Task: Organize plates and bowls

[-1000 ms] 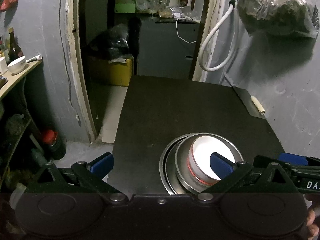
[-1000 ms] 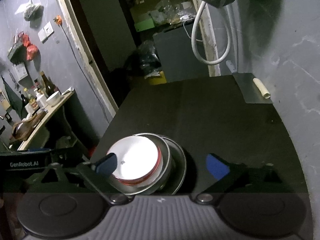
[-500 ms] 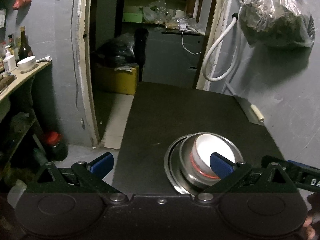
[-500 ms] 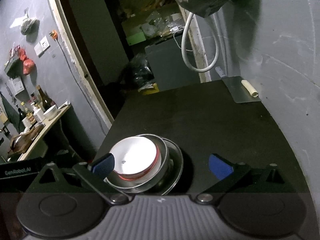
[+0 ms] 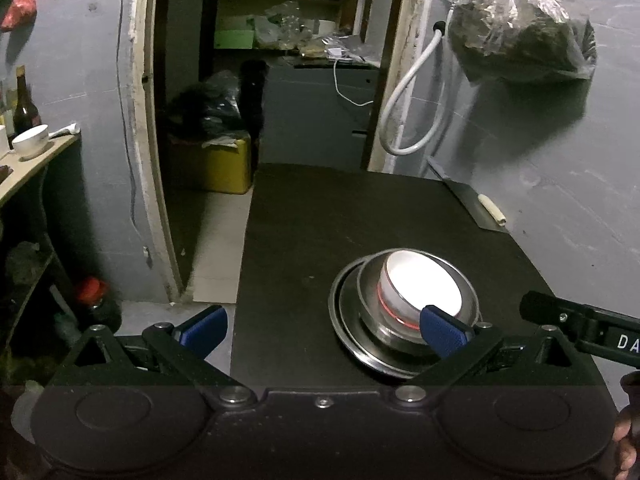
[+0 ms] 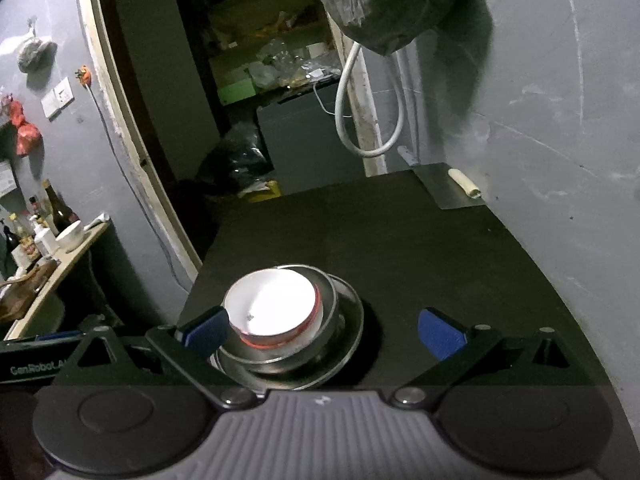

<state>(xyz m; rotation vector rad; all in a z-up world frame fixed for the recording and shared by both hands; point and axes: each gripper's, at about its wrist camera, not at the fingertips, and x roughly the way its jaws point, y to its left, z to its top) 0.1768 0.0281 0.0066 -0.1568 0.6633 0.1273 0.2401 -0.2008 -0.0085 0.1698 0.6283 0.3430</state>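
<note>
A white bowl with a red band (image 5: pixel 420 286) (image 6: pixel 274 306) sits nested in a steel bowl (image 5: pixel 370 304) (image 6: pixel 328 320), which rests on a steel plate (image 5: pixel 340 320) (image 6: pixel 354 340). The stack stands on the near part of a black table (image 5: pixel 340 216) (image 6: pixel 400 240). My left gripper (image 5: pixel 322 326) is open and empty, pulled back above the table's near left corner; its right finger overlaps the stack in view. My right gripper (image 6: pixel 324 332) is open and empty, just behind the stack, which lies toward its left finger.
A metal sheet with a pale roll (image 5: pixel 492 208) (image 6: pixel 464 184) lies at the table's far right by the grey wall. A hanging plastic bag (image 5: pixel 524 24) and white hose (image 5: pixel 412 92) are on the wall. A doorway opens left; a shelf with a white bowl (image 5: pixel 30 140) and bottles stands far left.
Both grippers have drawn back and risen from the stack, staying open. The stack looks smaller and farther in both views; the bowls have not moved.
</note>
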